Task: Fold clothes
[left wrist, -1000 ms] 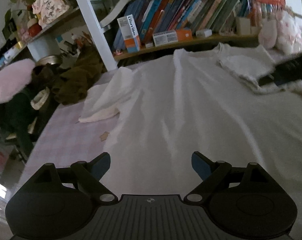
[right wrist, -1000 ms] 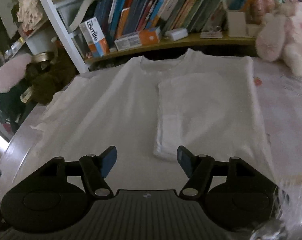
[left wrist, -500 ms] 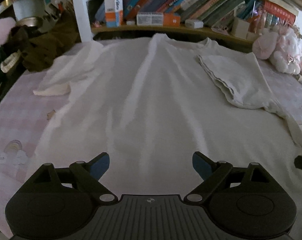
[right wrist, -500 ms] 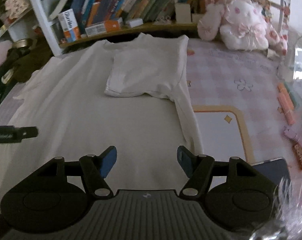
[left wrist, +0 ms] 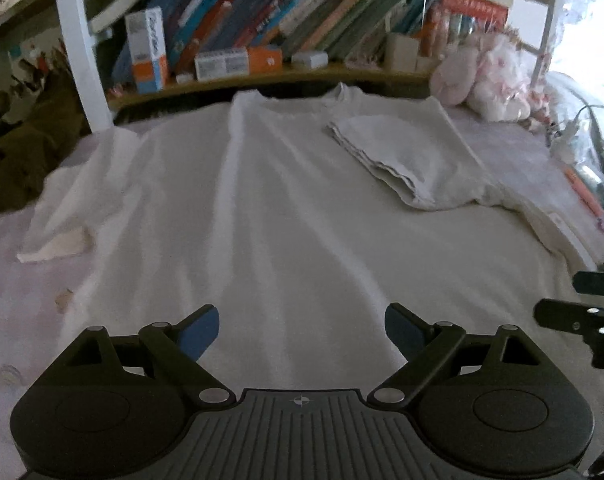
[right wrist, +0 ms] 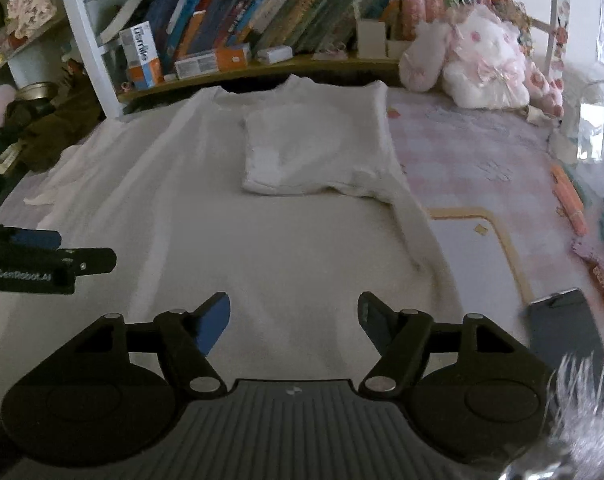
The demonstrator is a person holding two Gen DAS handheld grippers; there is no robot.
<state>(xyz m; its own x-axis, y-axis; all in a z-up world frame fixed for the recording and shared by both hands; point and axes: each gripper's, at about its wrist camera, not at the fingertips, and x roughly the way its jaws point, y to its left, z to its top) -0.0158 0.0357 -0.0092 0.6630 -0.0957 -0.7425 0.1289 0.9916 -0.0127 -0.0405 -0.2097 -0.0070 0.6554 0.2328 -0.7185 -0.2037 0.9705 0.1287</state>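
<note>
A crowded bookshelf lines the dim room's far side.

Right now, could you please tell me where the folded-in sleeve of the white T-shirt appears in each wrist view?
Left wrist view: the folded-in sleeve lies upper right of centre, on the white T-shirt.
Right wrist view: the sleeve sits just above centre.
Shared landmark: the orange and white box on the shelf behind the collar.
</note>
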